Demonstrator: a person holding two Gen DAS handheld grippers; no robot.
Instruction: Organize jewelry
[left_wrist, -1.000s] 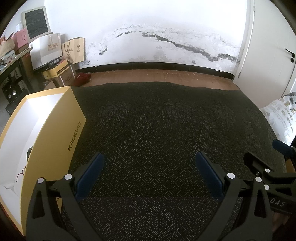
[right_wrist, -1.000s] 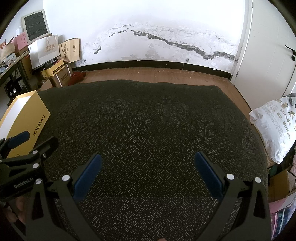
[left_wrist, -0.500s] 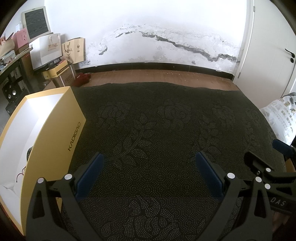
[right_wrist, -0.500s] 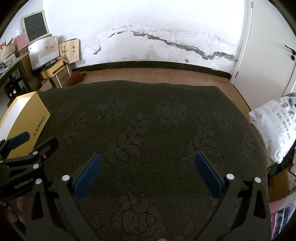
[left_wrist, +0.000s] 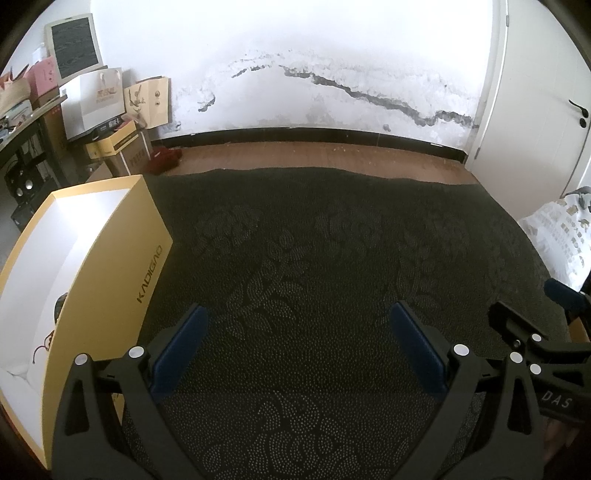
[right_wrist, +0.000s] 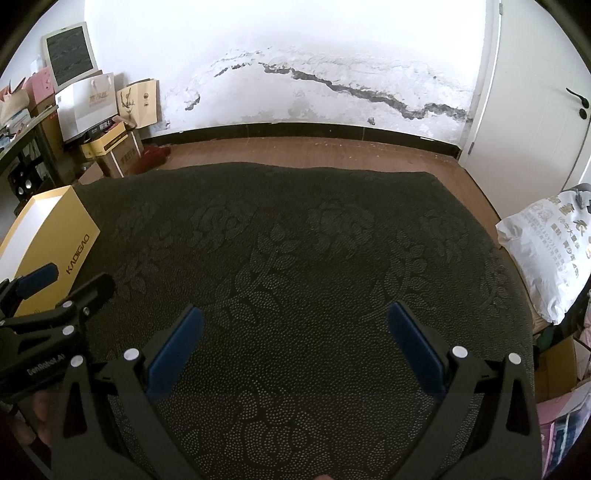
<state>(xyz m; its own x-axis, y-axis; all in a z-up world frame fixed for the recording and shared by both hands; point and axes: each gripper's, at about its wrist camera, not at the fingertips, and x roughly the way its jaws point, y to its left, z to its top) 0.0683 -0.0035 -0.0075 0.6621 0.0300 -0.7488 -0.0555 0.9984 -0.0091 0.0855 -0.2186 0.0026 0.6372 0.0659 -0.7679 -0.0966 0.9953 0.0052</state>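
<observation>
An open yellow box with a white inside stands on the dark patterned cloth at the left. Inside it, low down, lie a thin red cord piece and a dark item, both partly hidden by the box wall. The box also shows in the right wrist view. My left gripper is open and empty over the cloth, right of the box. My right gripper is open and empty over the cloth's middle. Each gripper shows at the edge of the other's view.
A white printed bag lies at the cloth's right edge. Paper bags and cartons are stacked at the far left by a shelf. A wooden floor strip and a cracked white wall lie beyond. A white door is at the right.
</observation>
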